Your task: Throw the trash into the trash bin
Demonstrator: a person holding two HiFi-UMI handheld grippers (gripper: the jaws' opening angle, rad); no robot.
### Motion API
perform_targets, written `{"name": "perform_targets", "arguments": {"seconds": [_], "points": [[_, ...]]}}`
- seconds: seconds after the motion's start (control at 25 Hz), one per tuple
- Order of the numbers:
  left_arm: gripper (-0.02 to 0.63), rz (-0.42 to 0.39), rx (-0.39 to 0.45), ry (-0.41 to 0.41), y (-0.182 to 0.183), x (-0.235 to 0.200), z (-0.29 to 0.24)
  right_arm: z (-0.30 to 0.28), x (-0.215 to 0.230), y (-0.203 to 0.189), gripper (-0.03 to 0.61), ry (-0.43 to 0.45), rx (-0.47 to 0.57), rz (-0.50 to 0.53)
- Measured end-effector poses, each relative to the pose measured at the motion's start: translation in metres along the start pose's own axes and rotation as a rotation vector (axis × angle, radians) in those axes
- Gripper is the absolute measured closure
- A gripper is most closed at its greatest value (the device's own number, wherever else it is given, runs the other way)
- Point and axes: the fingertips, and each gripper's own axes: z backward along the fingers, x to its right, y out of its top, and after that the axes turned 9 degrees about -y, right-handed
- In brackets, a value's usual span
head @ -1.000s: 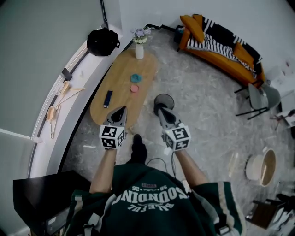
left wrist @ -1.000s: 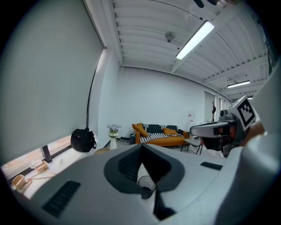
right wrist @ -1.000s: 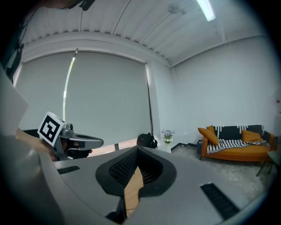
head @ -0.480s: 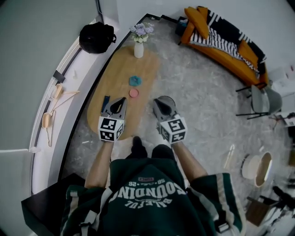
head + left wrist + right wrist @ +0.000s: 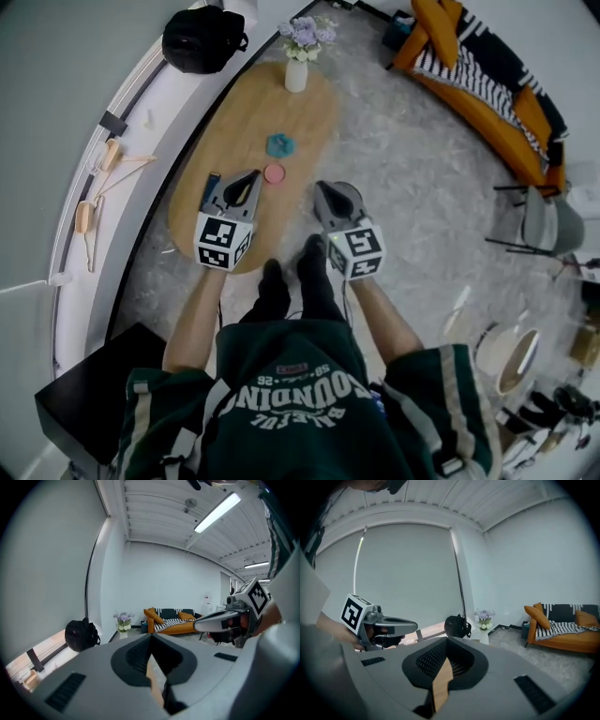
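While no trash is in a grip yet, I am holding both tools low over the near end of the wooden table (image 5: 217,141), which is serving as my reference. The left gripper (image 5: 244,183) is hovering above the table's near part, its jaws closed together with nothing between them; only a thin sliver of background is showing through the seam in the left gripper view. The right gripper (image 5: 333,194) is hanging just off the table's right edge, jaws likewise fully closed and empty. I am judging that both are shut because nothing is yet being carried. The trash bin (image 5: 353,193) is standing on the floor just beside the table's right edge, partly covered by the right gripper in the head view. That placement is putting the drop point close to the pick point. A pink round piece (image 5: 273,173) is lying on the table top just beyond the left gripper's tip, and a teal crumpled piece (image 5: 278,144) is lying a little farther along, toward the vase of flowers (image 5: 296,73) at the table's far end. I am taking these two as the likely trash. A dark flat item (image 5: 212,191) is lying at the table's near left, partly under the left gripper; I cannot tell what it is. Before any pick, the jaws are needing to open.
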Motion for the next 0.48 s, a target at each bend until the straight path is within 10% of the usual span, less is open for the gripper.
{"name": "perform_targets", "arguments": {"seconds": [0.48], "points": [[0.615,0.118,-0.074,0.058,-0.111,-0.049,-0.072,-0.122,0.023,-0.116,0.578,0.12,-0.178,0.008]]}}
